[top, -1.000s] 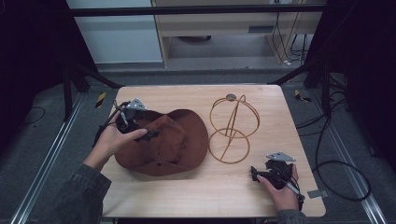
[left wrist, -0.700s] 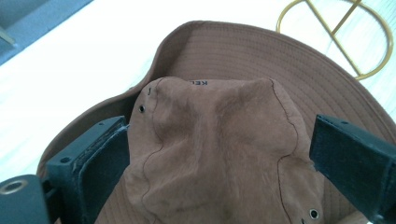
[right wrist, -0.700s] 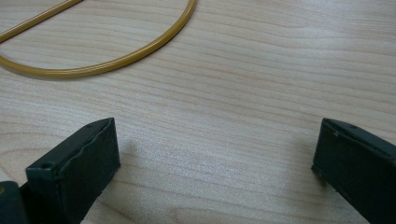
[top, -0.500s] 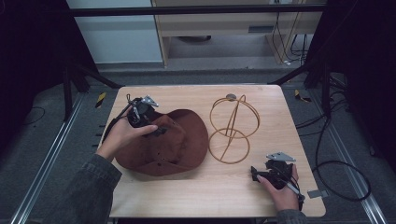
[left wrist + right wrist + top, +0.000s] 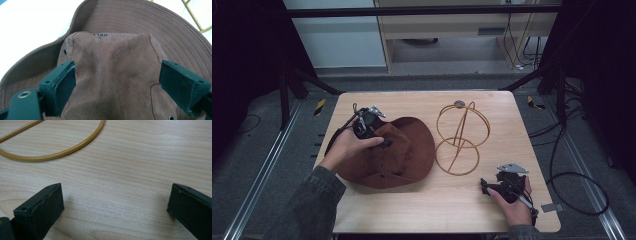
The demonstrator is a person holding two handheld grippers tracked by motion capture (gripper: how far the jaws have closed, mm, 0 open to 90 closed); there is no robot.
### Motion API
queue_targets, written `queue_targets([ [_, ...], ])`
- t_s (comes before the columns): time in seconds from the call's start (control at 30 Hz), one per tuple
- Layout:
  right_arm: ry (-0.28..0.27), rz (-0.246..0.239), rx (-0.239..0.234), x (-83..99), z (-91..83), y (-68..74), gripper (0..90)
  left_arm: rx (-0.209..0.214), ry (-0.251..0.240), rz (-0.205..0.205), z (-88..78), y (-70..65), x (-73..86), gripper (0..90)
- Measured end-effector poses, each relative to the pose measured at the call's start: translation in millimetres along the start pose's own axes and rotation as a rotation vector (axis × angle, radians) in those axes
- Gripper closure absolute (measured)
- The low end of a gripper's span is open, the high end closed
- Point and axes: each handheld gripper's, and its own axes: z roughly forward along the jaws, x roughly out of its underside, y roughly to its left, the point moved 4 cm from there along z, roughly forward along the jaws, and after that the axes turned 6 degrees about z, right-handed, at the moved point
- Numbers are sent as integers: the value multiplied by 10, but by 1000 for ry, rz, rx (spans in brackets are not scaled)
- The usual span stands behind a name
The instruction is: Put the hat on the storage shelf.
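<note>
hat [image 5: 399,150]: lay crown-up on table [image 5: 422,210], left half, long axis running left-right | left gripper [image 5: 379,140]: jaws spread astride crown, just closing, pads not pressing | right gripper [image 5: 486,186]: released, holding nothing

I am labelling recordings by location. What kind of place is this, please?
Probably a lab or workshop recording station: a lone wooden table on a dark carpeted floor, loose cables trailing beside it, and metal rails along the floor.

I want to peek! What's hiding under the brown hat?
The brown hat lies flat on the wooden table, so only tabletop shows around its brim. Whatever might sit beneath it is covered. The gold wire stand stands beside it.
</note>
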Motion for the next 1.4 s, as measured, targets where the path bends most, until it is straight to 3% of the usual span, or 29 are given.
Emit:
queue_targets([
  [0.57, -1, -5, -2, 1, -2, -2, 5, 22, 72, -2, 143, -3, 83, 341],
  [1.07, -1, -5, -2, 1, -2, -2, 5, 47, 95, -11, 124, 42, 130, 795],
  [1.13, -1, -6, -2, 1, -2, -2, 5, 65, 101, -16, 129, 43, 135, 848],
  [1.4, -1, -6, -2, 1, -2, -2, 5, 75, 110, -7, 73, 55, 134, 888],
])
